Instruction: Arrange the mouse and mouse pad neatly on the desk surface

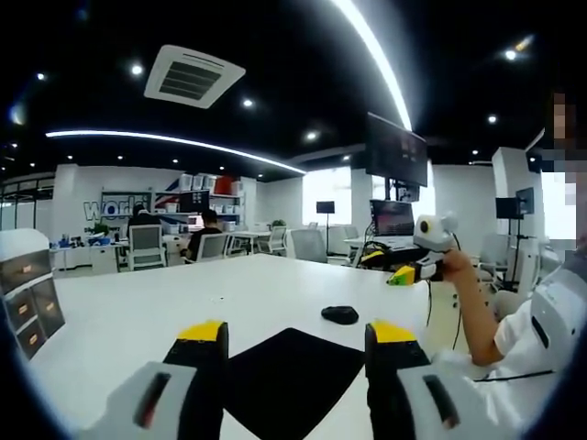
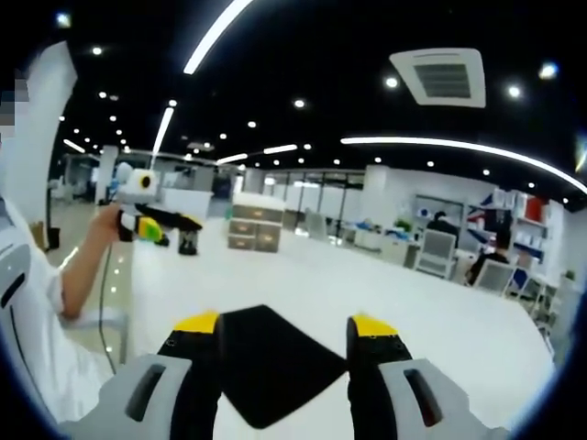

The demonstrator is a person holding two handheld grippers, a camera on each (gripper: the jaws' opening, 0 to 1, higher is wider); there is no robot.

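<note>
White desk point(image 1: 138, 312), mouse pad point(image 1: 289, 376) between left hand-held gripper point(image 1: 298, 335) jaws.

Both views are bright indoors, lit by ceiling strip lights point(image 1: 376, 55) and small spotlights against a dark ceiling. The white worktop point(image 1: 183, 302) glares, nearly washed out. Fisheye bending curves the edges. Both pictures are soft, and the far office is blurred.

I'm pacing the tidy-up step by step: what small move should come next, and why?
Probably bring the open left gripper forward and right toward the mouse. It lies on the bare white desk, apart from the mouse pad lying between the jaws, and neither the left nor the open right gripper holds anything.
</note>
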